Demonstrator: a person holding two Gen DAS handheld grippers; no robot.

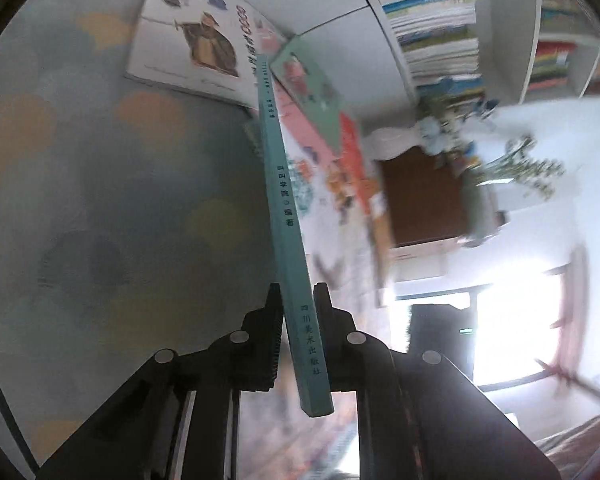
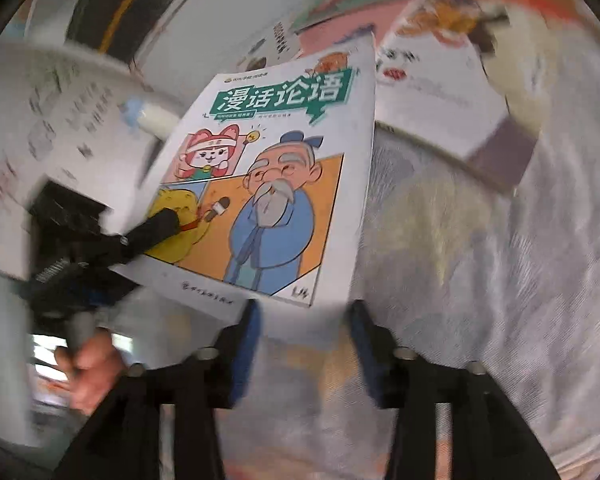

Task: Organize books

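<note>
The left gripper (image 1: 298, 344) pinches the teal-spined book (image 1: 286, 216) aloft, clear of the loose books (image 1: 188, 36); right gripper (image 2: 304, 344) jaws stand spread. Keeping the spine pinched firmly should prevent sagging.

Left gripper (image 1: 298, 292): jaws closed on the teal book (image 1: 286, 216), gripping it by the spine edge near one end, fingers flat against both covers. The same gripper shows in the right wrist view, with the left hand (image 2: 86, 364) wrapped around its handle. Right gripper (image 2: 304, 312): jaws spread wide, nothing between the pads.
</note>
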